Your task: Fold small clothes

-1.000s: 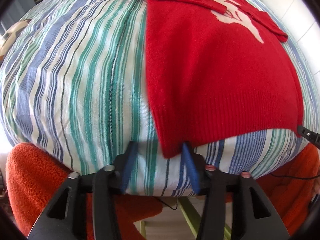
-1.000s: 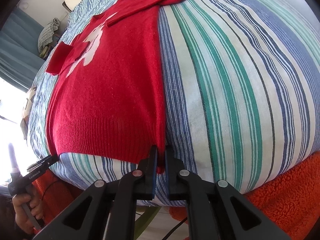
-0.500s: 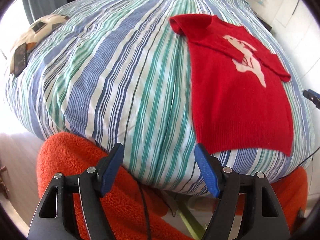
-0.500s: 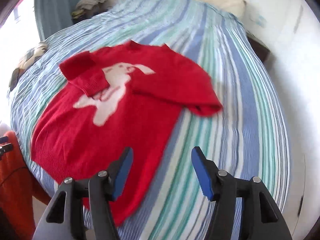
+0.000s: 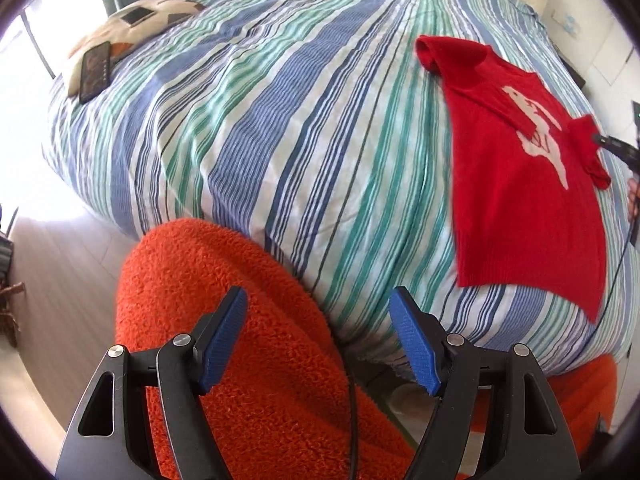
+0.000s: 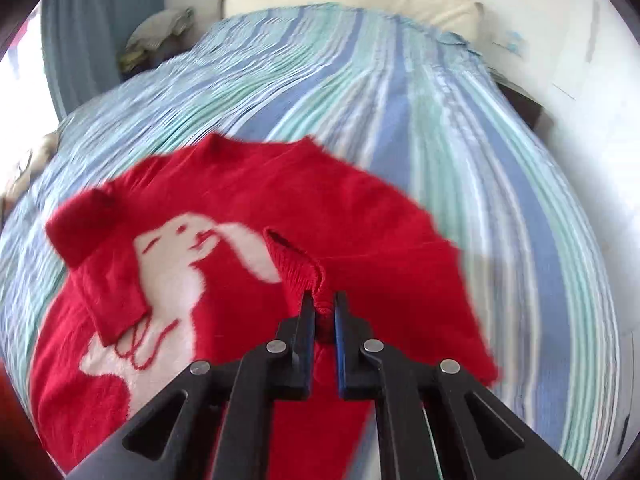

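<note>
Striped blue-green bedspread [image 6: 460, 128] carries a red knitted sweater with a white rabbit [image 6: 240, 248]. Right gripper [image 6: 321, 304] pinches its sleeve cuff; left gripper [image 5: 318, 316] hangs wide open, empty. One sleeve lies folded inward; body folds remain.

Striped bedspread [image 5: 280, 128] lies open left of the sweater [image 5: 520, 200] — phone [image 5: 95, 70] (far corner) aside.

Striped bed [image 5: 280, 128] beneath white wall [image 6: 560, 40], blue curtain [image 6: 80, 40] beside.
</note>
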`<action>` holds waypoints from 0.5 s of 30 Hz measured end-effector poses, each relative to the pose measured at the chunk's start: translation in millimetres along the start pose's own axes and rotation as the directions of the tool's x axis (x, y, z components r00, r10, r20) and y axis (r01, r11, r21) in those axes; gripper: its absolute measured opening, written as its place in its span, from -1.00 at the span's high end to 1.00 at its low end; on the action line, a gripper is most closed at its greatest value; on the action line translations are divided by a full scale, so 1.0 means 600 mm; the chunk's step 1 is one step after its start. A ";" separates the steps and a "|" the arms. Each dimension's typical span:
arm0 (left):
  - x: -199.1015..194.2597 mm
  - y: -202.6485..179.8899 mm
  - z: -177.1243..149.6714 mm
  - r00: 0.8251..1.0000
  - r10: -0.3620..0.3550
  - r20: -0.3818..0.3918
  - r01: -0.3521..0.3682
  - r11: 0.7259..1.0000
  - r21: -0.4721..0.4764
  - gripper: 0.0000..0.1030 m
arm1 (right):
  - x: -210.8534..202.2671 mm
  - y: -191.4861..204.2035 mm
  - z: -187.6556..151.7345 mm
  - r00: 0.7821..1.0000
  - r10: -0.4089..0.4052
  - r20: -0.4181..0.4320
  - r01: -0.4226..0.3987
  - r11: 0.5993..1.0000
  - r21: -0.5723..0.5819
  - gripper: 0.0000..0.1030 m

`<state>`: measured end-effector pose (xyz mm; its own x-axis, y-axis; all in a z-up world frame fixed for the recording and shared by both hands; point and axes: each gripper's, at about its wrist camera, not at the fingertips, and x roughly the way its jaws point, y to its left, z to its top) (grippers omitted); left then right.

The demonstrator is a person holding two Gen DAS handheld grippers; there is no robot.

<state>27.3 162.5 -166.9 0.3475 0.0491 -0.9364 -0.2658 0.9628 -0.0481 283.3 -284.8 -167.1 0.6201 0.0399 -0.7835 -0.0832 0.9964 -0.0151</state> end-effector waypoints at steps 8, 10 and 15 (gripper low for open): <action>0.015 -0.043 0.017 0.998 -0.060 -0.009 0.060 0.997 0.049 -0.47 | -0.161 -0.354 -0.148 0.975 -0.223 -0.019 0.207 0.869 0.449 0.86; 0.016 -0.073 0.018 0.997 -0.074 -0.013 0.075 0.993 0.093 -0.47 | -0.166 -0.397 -0.189 0.973 -0.225 -0.052 0.220 0.836 0.504 0.85; 0.002 -0.126 0.013 0.996 -0.084 -0.005 0.084 0.980 0.181 -0.47 | -0.160 -0.447 -0.262 0.982 -0.175 -0.076 0.182 0.732 0.657 0.86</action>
<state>55.0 92.0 -161.6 0.3643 -0.0334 -0.9307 -0.0687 0.9957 -0.0626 123.4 -567.4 -185.6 0.5640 -0.1413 -0.8136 0.5642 0.7854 0.2546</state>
